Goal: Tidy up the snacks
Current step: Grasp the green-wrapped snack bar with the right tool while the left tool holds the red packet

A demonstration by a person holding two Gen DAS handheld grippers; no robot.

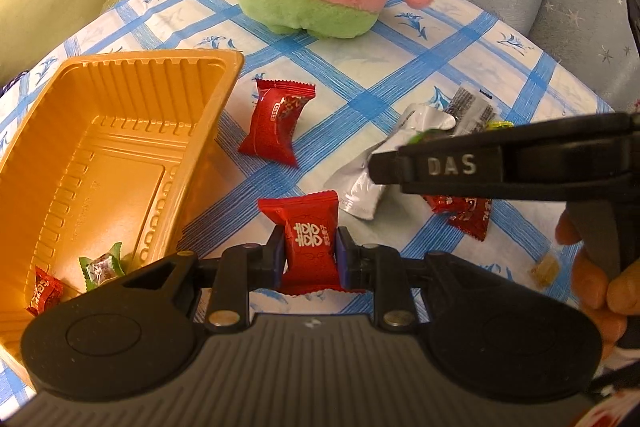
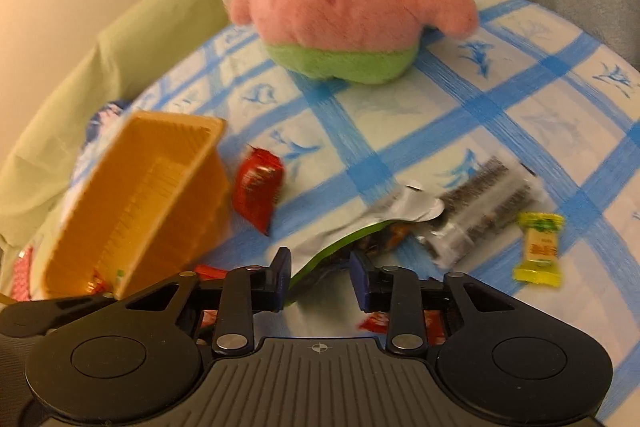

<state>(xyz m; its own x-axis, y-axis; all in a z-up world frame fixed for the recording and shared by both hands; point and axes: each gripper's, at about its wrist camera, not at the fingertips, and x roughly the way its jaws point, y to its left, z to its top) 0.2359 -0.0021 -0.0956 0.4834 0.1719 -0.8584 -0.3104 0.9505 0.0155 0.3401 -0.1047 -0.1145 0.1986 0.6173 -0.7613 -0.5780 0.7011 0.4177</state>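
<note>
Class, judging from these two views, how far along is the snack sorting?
Done: two candies lie in the orange tray. In hand: the left gripper clamps a red candy. Left: another red candy, silver pouches and a yellow candy on the tablecloth; the right gripper is open.

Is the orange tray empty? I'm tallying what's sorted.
No, the orange tray already holds a red candy and a green candy.

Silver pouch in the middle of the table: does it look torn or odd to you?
Yes. The silver pouch lies crumpled with its top edge lifted, a green lining showing, and dark contents visible at the opening. It looks already opened, unlike the sealed red candy in the left gripper. The right-wrist view is blurred, so spillage is uncertain.
</note>
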